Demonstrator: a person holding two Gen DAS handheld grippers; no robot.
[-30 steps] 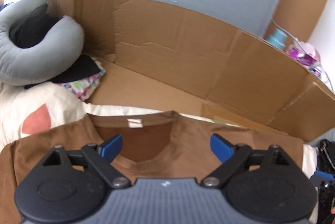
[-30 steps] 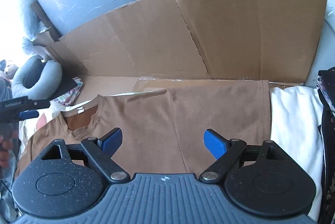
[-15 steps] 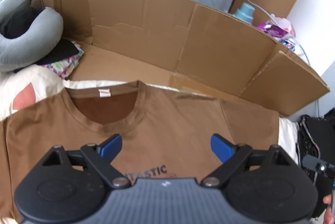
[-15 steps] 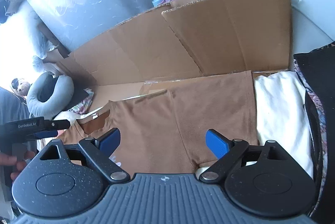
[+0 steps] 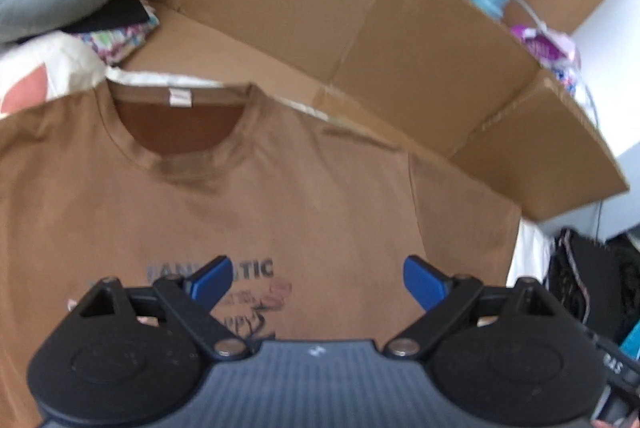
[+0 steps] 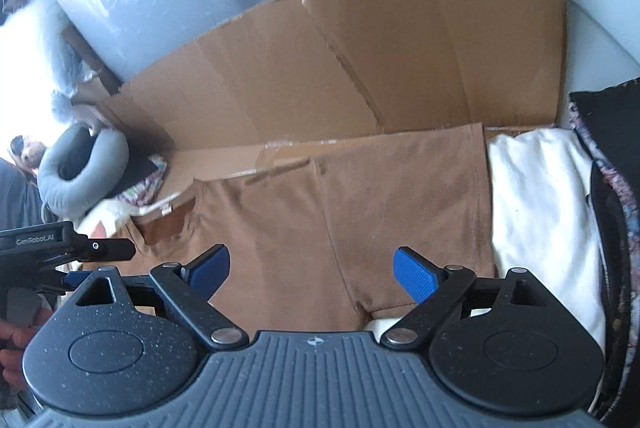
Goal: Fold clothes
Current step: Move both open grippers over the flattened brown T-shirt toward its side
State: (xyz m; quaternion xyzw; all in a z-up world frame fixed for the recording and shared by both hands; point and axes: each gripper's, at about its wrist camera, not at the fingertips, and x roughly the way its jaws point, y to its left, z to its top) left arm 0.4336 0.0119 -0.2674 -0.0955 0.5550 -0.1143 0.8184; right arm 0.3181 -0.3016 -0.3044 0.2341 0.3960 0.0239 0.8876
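The brown shirt (image 5: 304,196) lies flat, front up, ahead of and below both wide, empty jaws, collar far from the left gripper (image 5: 316,278), its sleeve straight ahead of the right gripper (image 6: 312,268), which looks the nearer for folding that sleeve inward.

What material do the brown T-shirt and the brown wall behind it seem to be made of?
The brown T-shirt looks like soft, matte knit fabric, probably cotton jersey: it lies limp, with a ribbed collar and stitched seams. The wall behind it looks like corrugated cardboard, matte and stiff: it shows straight fold creases and a rough torn edge.
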